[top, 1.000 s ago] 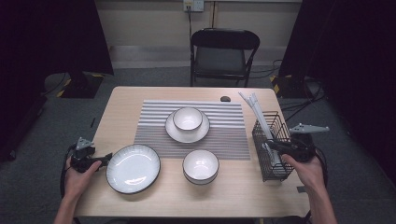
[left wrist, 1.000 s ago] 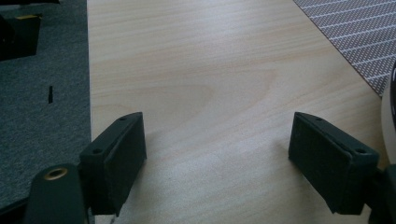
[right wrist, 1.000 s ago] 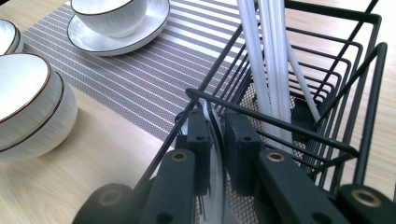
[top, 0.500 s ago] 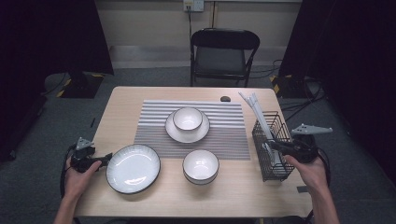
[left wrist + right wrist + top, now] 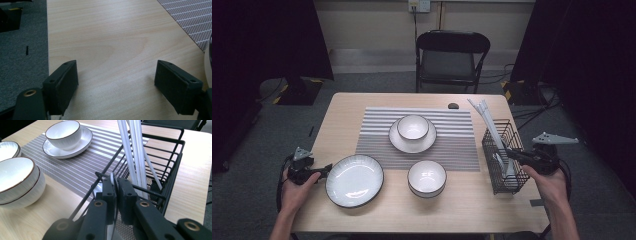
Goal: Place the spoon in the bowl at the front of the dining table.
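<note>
My right gripper (image 5: pixel 508 153) (image 5: pixel 116 185) reaches over the near rim of a black wire basket (image 5: pixel 490 150) (image 5: pixel 175 170) at the table's right edge. Its jaws have just been closing and are shut on the thin edge of a white utensil (image 5: pixel 112 179) that stands in the basket. Long white sticks (image 5: pixel 485 119) (image 5: pixel 133 152) lean out of the basket behind it. My left gripper (image 5: pixel 326 170) (image 5: pixel 116 82) rests low at the table's left edge, open, with bare wood between its jaws. A white plate (image 5: pixel 354 180) lies just to its right.
A striped grey mat (image 5: pixel 452 145) (image 5: pixel 75 167) covers the middle. On it a bowl (image 5: pixel 413 126) (image 5: pixel 64 133) sits on a saucer (image 5: pixel 399 140). Another bowl (image 5: pixel 426 177) (image 5: pixel 17 180) stands in front of the mat. A black chair (image 5: pixel 452 55) stands behind the table.
The right gripper has shifted slightly at the basket rim. The left hand and the dishes have stayed where they were.
</note>
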A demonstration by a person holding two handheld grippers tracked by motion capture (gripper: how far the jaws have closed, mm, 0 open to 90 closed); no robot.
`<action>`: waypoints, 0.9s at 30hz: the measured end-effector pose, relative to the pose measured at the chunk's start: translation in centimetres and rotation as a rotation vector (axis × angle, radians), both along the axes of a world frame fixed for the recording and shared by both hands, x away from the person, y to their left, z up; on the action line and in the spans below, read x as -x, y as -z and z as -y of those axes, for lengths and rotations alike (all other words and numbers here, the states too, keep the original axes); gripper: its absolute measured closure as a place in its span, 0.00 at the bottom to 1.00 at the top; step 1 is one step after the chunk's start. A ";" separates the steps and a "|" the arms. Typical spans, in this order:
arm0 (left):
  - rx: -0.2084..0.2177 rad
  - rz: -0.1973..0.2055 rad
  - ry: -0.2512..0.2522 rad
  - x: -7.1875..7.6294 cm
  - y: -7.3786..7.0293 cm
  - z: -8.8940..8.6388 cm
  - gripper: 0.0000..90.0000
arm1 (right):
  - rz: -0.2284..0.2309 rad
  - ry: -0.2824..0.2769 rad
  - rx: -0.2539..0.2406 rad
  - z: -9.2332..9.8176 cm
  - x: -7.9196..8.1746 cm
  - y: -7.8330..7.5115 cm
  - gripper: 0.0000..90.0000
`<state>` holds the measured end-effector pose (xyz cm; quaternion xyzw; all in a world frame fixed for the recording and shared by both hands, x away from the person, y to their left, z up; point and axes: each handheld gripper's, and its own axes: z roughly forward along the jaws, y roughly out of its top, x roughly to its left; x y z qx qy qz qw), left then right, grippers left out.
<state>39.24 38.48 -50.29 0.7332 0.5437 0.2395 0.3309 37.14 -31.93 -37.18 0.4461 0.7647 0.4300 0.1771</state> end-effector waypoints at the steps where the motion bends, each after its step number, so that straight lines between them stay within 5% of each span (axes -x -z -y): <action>1: 0.001 0.001 -0.001 0.0 0.0 0.0 0.21 | 0.004 0.000 -0.004 0.0 0.0 -0.1 0.94; 10: 0.000 0.001 -0.001 0.0 0.0 0.0 0.21 | 0.029 -0.001 -0.036 -0.1 0.0 -0.9 0.96; 16: 0.002 0.000 -0.001 0.0 0.0 0.0 0.21 | 0.019 0.005 -0.016 -0.6 -0.3 -1.0 0.96; 27: 0.001 0.000 -0.001 0.0 0.0 0.0 0.21 | 0.075 0.050 -0.045 -0.8 0.2 -2.1 0.96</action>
